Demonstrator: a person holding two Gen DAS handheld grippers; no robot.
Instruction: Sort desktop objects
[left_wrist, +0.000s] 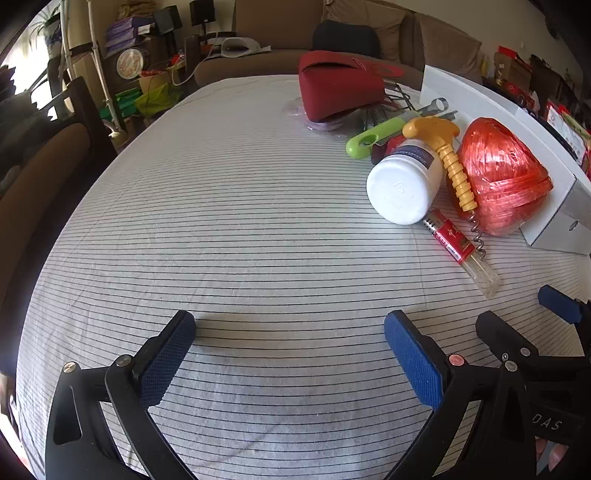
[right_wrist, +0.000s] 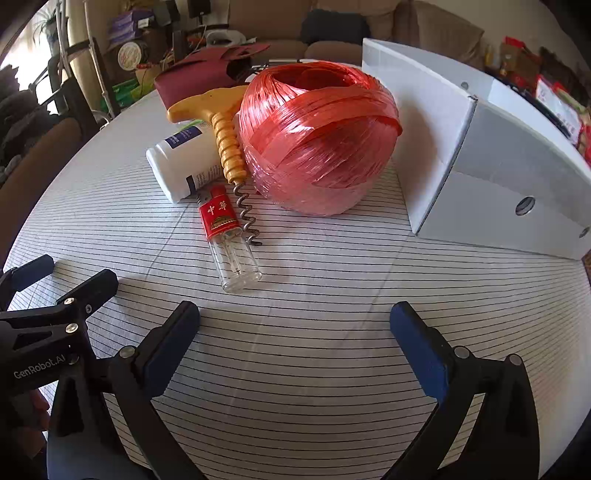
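Both grippers spread wide, holding nothing: lighter (right_wrist: 229, 238) lies centre frame in right wrist view, just above right gripper (right_wrist: 294, 325), long axis pointing up-frame toward bottle (right_wrist: 183, 166); left gripper (left_wrist: 289, 334) sits farther, so right is nearer.

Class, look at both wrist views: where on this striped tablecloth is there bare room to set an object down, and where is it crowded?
Free: the wide striped cloth left of the white bottle, and the strip between the lighter and the right gripper. Crowded: the cluster from the red pouch to the twine ball against the white box.
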